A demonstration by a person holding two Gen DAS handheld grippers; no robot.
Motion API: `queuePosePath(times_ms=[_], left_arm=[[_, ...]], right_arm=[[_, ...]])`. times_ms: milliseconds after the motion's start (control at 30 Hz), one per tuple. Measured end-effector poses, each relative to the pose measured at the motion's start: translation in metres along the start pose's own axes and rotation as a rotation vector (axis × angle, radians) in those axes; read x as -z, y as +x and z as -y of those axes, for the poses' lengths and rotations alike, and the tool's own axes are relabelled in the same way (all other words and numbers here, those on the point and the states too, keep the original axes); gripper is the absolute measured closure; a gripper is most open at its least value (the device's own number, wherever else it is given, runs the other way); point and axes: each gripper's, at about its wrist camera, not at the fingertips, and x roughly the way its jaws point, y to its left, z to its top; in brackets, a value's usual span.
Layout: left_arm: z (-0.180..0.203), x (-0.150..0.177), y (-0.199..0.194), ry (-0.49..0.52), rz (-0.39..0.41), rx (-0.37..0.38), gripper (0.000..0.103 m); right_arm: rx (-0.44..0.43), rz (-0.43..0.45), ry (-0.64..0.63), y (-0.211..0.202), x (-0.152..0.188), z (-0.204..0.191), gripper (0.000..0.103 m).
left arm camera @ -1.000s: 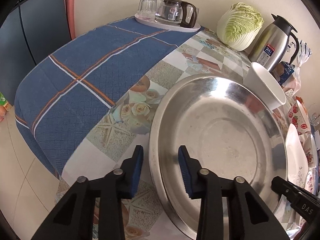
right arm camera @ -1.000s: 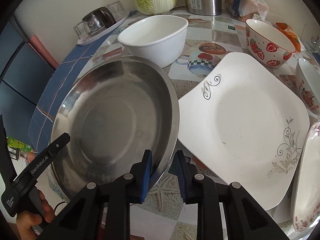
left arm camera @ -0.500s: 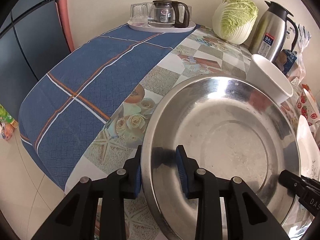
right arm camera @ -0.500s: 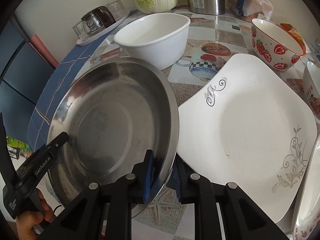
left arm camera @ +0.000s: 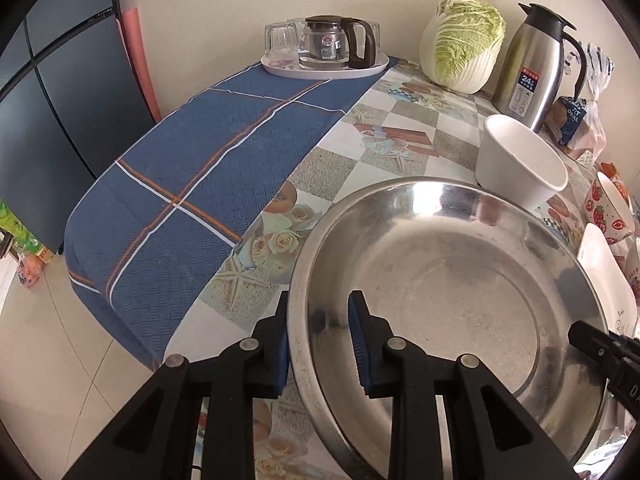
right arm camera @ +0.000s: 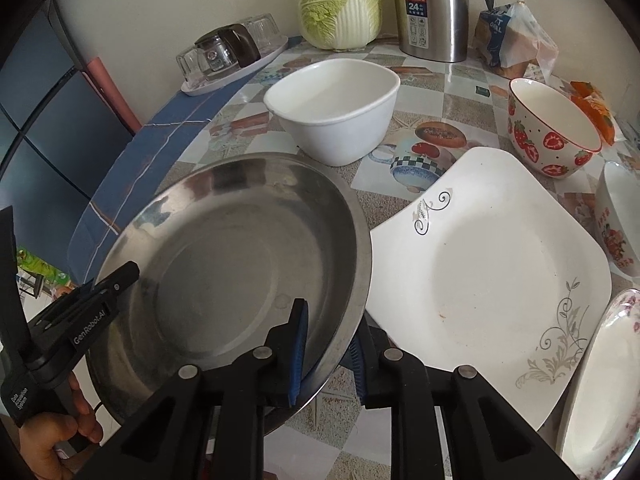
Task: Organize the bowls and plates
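Two grippers are working on one wide steel basin (left arm camera: 460, 288), which is sitting near the front edge of the table (left arm camera: 348, 168), its far side just beside a white bowl (right arm camera: 332, 108) and its right rim overlapping the edge of a square white plate (right arm camera: 492, 280). The left gripper (left arm camera: 320, 344) is closing over the basin's near-left rim, one pad outside the wall and one inside, with the inner pad seemingly not yet pressing. The right gripper (right arm camera: 330, 354) is already clamped on the opposite rim, its blue pads pinching the thin metal.

Doing this step well probably means waiting until the left jaws are biting firmly before lifting, then raising both sides evenly so the basin stays level and is not scraping the plate or knocking the white bowl. A thin, slick rim could be slipping if one hand is leading.

Readable writing: "GenRobot.AI" is showing on the left gripper's arm in the right wrist view, and the steel flask (right arm camera: 434, 8) at the back edge is carrying a blue label reading "24".
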Motion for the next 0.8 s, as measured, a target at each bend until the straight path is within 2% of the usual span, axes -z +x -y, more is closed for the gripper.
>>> queuePosePath(times_ms=[400,600,800], left_arm=[[0.028,-0.008,-0.057,0.044,0.072,-0.030,0.075],[0.065,-0.019,-0.080,0.079,0.107,-0.009,0.075],[0.109,-0.030,-0.100,0.104,0.137,0.039,0.075]], right_arm=[[-0.068,0.101,0.036,-0.049,-0.002,0.023,0.081],[-0.057,0.193,0.060,-0.087,-0.002,0.049,0.081],[-0.066,0.277,0.126,-0.124,-0.002,0.092,0.081]])
